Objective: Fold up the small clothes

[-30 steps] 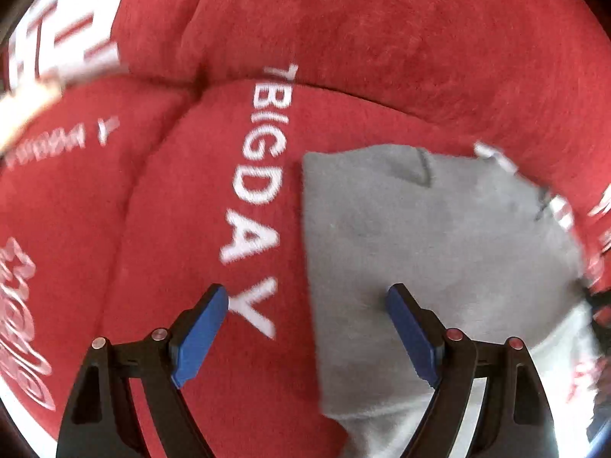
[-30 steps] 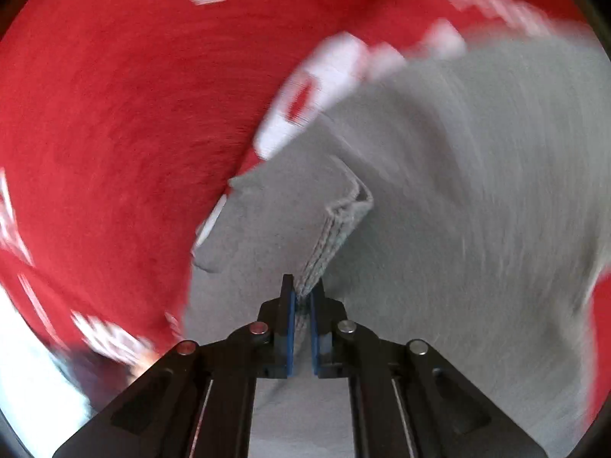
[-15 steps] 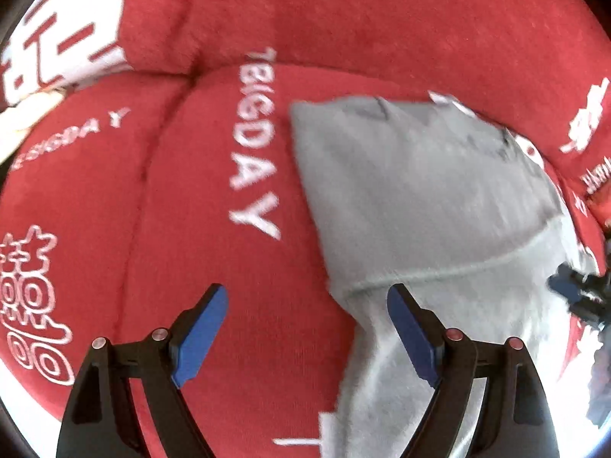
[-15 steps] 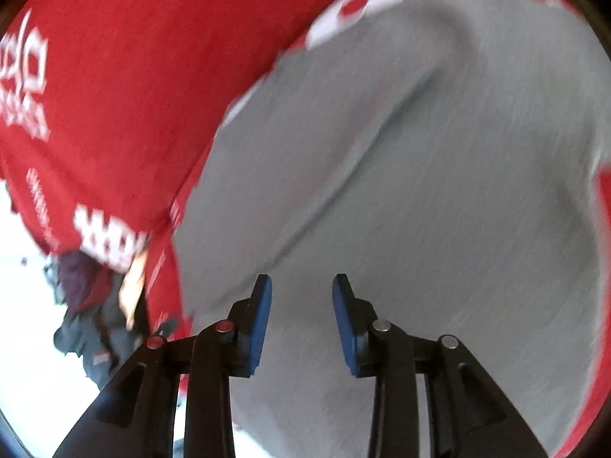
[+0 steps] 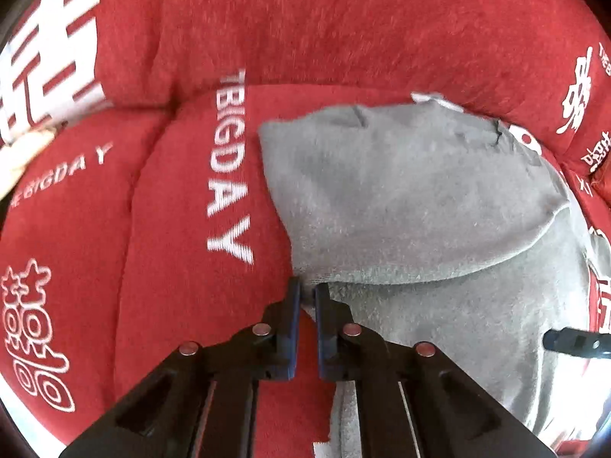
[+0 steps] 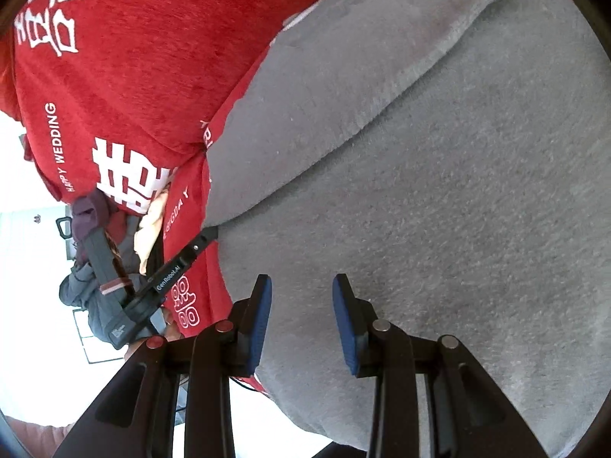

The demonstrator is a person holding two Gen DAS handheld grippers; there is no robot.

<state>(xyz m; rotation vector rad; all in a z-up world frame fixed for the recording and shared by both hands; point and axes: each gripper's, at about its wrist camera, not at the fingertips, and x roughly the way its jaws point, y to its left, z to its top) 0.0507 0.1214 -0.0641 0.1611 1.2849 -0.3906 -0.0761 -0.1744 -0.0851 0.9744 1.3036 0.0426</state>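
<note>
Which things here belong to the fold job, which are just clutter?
Job:
- grey garment, partly folded, on the red printed cover
- left gripper, shut on the fold's edge
- right gripper, open over the cloth

Lying about:
- dark bag with straps beyond the cover's edge
- cream-coloured item beside it

Red cushion (image 5: 160,252) is lying bare left of grey garment (image 5: 412,206): open passage. Cushion backrest (image 5: 324,26) is rising behind, blocking. Bag (image 6: 99,267) is crowding the seat's far end.
</note>
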